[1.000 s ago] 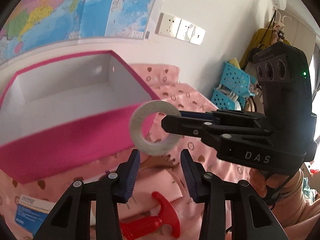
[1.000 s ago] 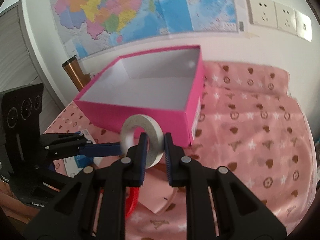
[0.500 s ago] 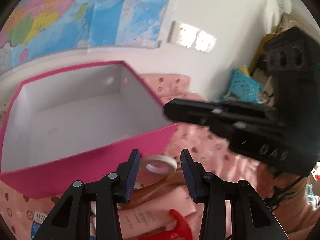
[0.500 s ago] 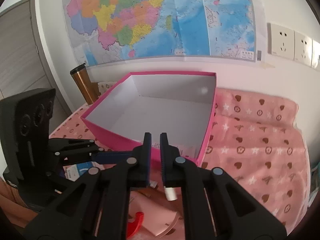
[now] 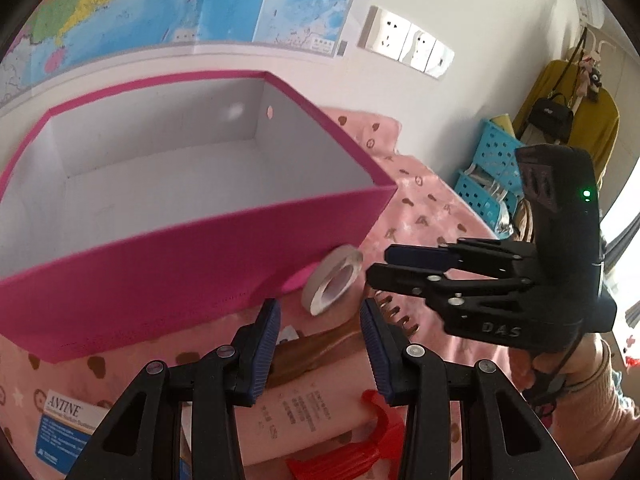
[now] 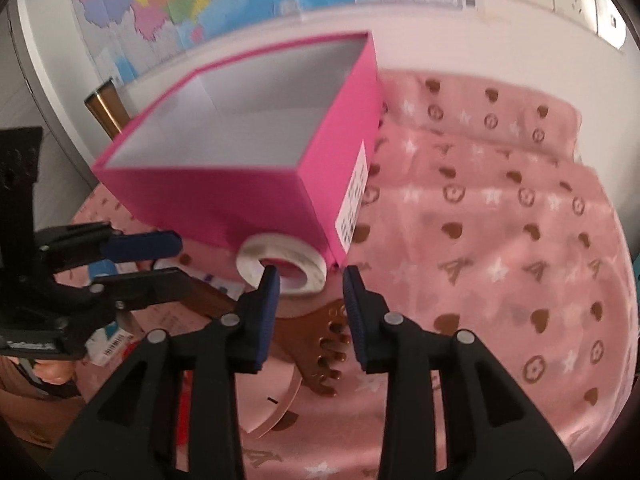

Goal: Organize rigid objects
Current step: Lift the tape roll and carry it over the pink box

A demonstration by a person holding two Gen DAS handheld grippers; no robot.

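Right tongs (image 6: pixel 310 280) opening, empty, above tape roll (image 6: pixel 280 267).

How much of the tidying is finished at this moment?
Done: nothing; the pink box is empty. In hand: nothing. The tape roll lies on the cloth against the box; the right gripper is opening near it, the left gripper holds nothing. Left: tape, wooden comb, red handle, pink packet.
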